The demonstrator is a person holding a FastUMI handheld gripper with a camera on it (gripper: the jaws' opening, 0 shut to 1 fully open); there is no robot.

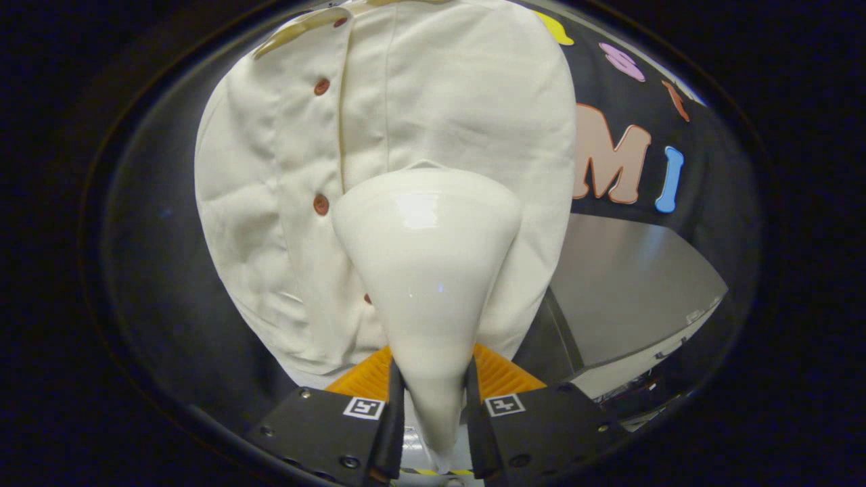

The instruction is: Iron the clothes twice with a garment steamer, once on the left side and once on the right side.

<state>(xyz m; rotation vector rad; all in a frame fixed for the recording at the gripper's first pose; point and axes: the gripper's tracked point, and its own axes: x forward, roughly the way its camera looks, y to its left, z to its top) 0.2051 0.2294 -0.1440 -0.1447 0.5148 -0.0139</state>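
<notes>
Between tongs (433, 399) – steamer (426, 270) handle clamped, both fingers pressing; head against hanging shirt (270, 203).

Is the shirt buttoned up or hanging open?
Buttoned: the shirt hangs closed, buttons fastened down its placket, beyond the steamer held in the gripper.

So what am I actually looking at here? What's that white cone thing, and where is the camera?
The camera rides on a hand-held gripper and looks forward along its two fingers. The fingers are shut on the narrow handle of a garment steamer, the glossy white cone that widens away from the camera. Its broad head sits against a cream button-up shirt hanging just beyond, to the right of the row of brown buttons. Behind the shirt is the booth's black cloth wall.
</notes>
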